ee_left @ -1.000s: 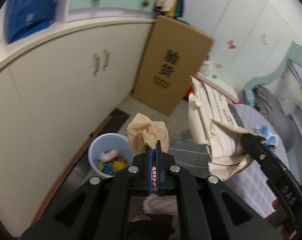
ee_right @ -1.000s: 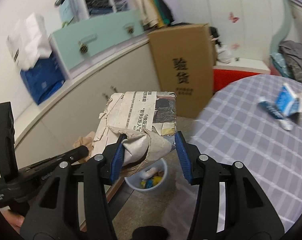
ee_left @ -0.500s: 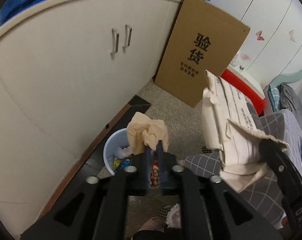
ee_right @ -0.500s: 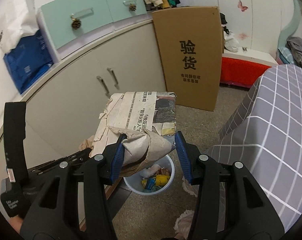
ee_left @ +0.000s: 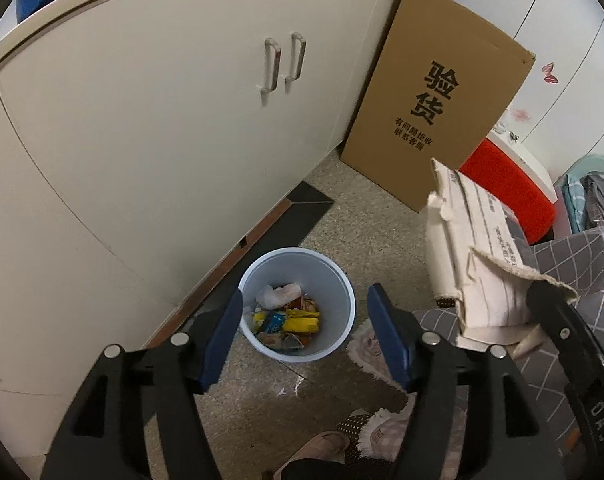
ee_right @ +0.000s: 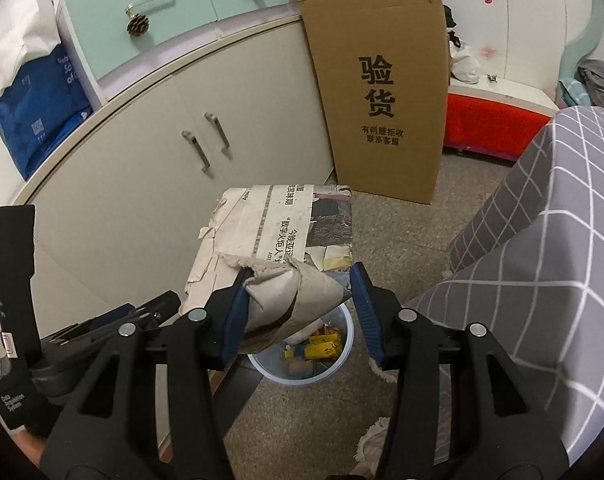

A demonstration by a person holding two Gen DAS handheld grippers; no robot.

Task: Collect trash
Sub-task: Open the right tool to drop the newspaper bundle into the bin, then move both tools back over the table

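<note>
A pale blue trash bin (ee_left: 333, 280) stands on the floor by the cabinet, holding several wrappers and a crumpled white wad. My left gripper (ee_left: 303, 338) is open and empty, right above the bin. My right gripper (ee_right: 296, 314) is shut on a folded, torn newspaper (ee_right: 282, 236) and holds it in the air above the bin (ee_right: 341, 364). The newspaper also shows in the left wrist view (ee_left: 473, 256), to the right of the bin. The tan crumpled paper is not visible.
A cream cabinet (ee_left: 150, 128) with two handles runs along the left. A tall cardboard box (ee_left: 437, 108) leans against it. A grey checked tablecloth (ee_right: 549, 240) hangs at the right. A red bench (ee_right: 493, 124) stands behind. Slippers (ee_left: 365, 432) lie on the floor.
My left gripper has opened and the tan crumpled paper it held is gone from its fingers. Both grippers have moved closer over the bin. The right gripper still holds the newspaper.
</note>
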